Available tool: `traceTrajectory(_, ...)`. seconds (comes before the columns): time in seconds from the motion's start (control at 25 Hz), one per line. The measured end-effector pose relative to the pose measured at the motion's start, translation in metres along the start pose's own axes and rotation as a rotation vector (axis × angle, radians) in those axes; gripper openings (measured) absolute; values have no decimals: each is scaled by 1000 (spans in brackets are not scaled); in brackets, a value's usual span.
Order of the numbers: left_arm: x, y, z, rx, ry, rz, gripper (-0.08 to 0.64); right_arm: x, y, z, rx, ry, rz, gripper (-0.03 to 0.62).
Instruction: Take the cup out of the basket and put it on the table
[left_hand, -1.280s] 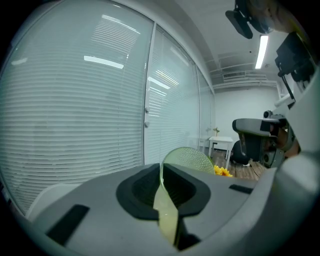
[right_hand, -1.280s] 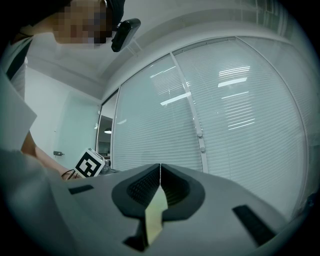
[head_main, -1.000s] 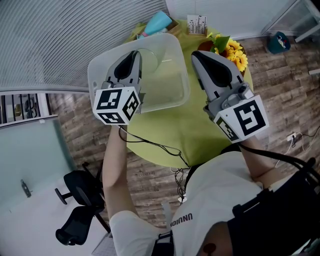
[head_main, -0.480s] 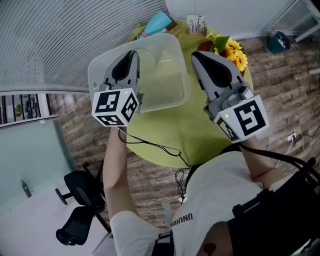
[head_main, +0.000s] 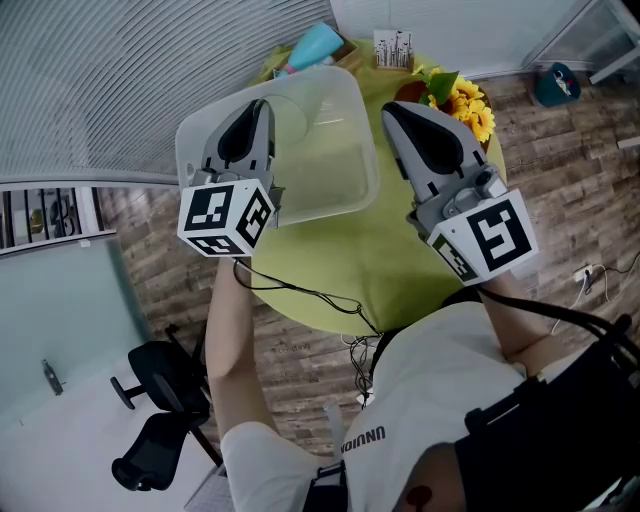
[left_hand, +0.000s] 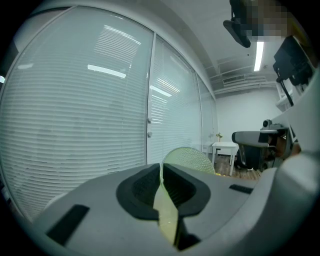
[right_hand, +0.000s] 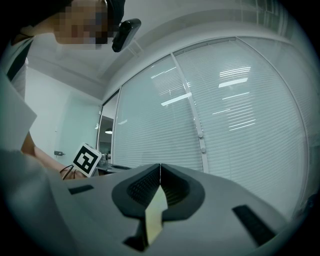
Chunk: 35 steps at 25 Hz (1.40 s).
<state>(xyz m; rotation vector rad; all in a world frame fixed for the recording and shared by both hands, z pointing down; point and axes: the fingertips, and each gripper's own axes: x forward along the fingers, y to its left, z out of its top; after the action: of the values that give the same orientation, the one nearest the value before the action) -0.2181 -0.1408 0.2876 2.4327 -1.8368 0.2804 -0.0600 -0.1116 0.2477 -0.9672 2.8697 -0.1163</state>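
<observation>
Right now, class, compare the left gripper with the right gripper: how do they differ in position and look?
In the head view, the left gripper is over the clear basket; the right gripper is over the bare green table beside it. The left gripper's marker cube shows a different pattern from the right gripper's cube. Shared: both have their jaws together, with nothing between them.

- Translucent frosted plastic basket: smooth walls with a faint gloss.
- Lime-green cover on the round table: matt, looks like cloth.
- Brown plank floor: dull, grained wood look.
- Left gripper and right gripper: matt grey plastic shells with black ribbed pads.
</observation>
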Motion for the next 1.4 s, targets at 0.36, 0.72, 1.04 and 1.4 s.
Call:
traceTrajectory(0.36, -4, 3, 10, -2, -28, 13, 32, 0, 1, 1, -1, -1, 3, 20)
traceTrajectory(0.72, -7, 1, 19, -2, -58, 13, 32, 0, 3, 0, -5, 4, 16, 19)
traceTrajectory(1.04, -9, -2, 25, 0, -74, 7, 32, 0, 4, -2, -28, 13, 18, 18)
traceTrajectory(1.4, -10, -1, 27, -7, -83, 9, 32, 0, 3, -2, -22, 10, 18, 18)
